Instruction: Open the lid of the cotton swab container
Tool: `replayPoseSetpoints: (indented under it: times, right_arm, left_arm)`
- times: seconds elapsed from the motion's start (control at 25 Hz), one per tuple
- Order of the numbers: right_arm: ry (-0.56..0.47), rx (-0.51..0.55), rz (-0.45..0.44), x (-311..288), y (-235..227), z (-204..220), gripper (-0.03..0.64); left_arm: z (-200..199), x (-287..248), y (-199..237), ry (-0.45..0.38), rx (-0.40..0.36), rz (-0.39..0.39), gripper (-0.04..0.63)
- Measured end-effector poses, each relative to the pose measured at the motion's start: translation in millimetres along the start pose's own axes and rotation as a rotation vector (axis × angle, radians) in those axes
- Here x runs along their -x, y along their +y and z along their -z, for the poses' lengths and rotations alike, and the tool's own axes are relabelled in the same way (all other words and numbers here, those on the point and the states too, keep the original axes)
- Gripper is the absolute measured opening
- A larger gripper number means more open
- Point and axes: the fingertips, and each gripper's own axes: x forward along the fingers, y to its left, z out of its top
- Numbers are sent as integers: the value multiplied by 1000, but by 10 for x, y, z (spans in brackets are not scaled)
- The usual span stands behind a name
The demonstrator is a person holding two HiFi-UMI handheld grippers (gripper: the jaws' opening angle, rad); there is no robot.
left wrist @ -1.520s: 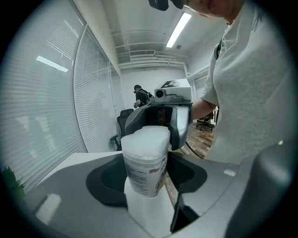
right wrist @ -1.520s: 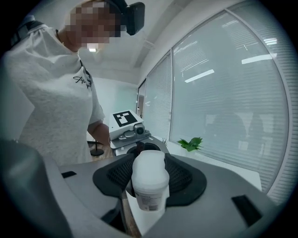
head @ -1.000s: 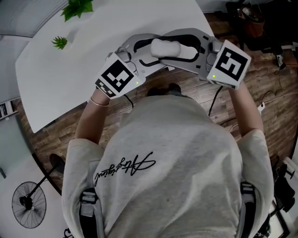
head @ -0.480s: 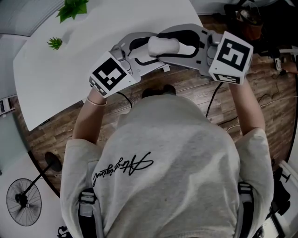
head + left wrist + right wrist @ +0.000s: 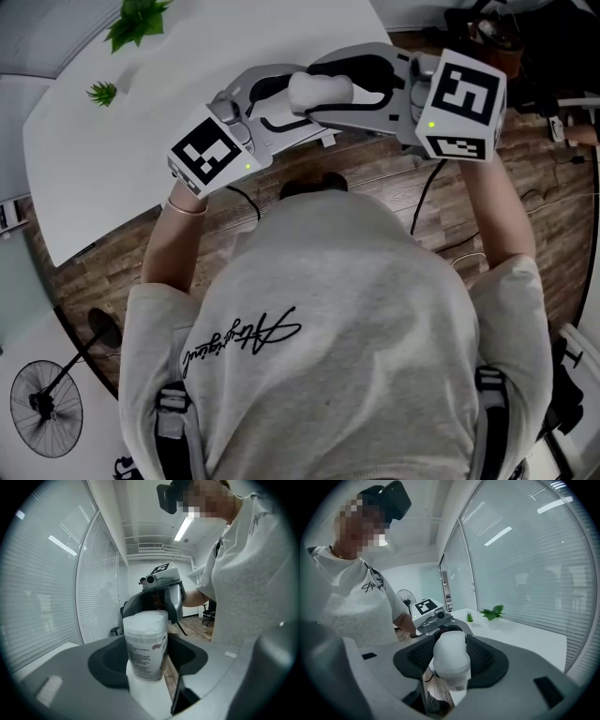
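Note:
The cotton swab container point(image 5: 319, 91) is held in the air over the table's near edge, between both grippers. My left gripper point(image 5: 298, 101) comes in from the left and is shut on its labelled clear body point(image 5: 146, 648). My right gripper point(image 5: 330, 86) comes in from the right, and its dark pads point(image 5: 483, 658) press on the white lid point(image 5: 450, 657). The lid still sits on the body. In the left gripper view the right gripper point(image 5: 161, 597) shows just behind the container. The right gripper view shows the left gripper's marker cube point(image 5: 427, 606) beyond the lid.
The white table point(image 5: 187, 56) lies ahead, with two small green plants point(image 5: 138, 19) point(image 5: 101, 92) at its far left. A floor fan point(image 5: 52, 412) stands on the wooden floor at the lower left. Cables run over the floor at the right. The person's torso fills the foreground.
Both grippers and the container have drifted a little left and away in the head view. The hold on the container looks the same.

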Motion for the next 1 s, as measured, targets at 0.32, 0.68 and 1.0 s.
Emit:
replayPoseSetpoints:
  times: [0.32, 0.68, 1.0]
  right_arm:
    - [-2, -38, -9, 122, -40, -85, 210]
    - [-4, -123, -57, 184, -224, -129, 210]
    - [-105, -335, -99, 235, -353, -271, 66]
  left_arm:
    - [-161, -65, 35, -38, 6, -4, 241]
    - [-179, -124, 180, -63, 48, -2, 238]
    - [-198, -157, 182, -22, -68, -16, 230]
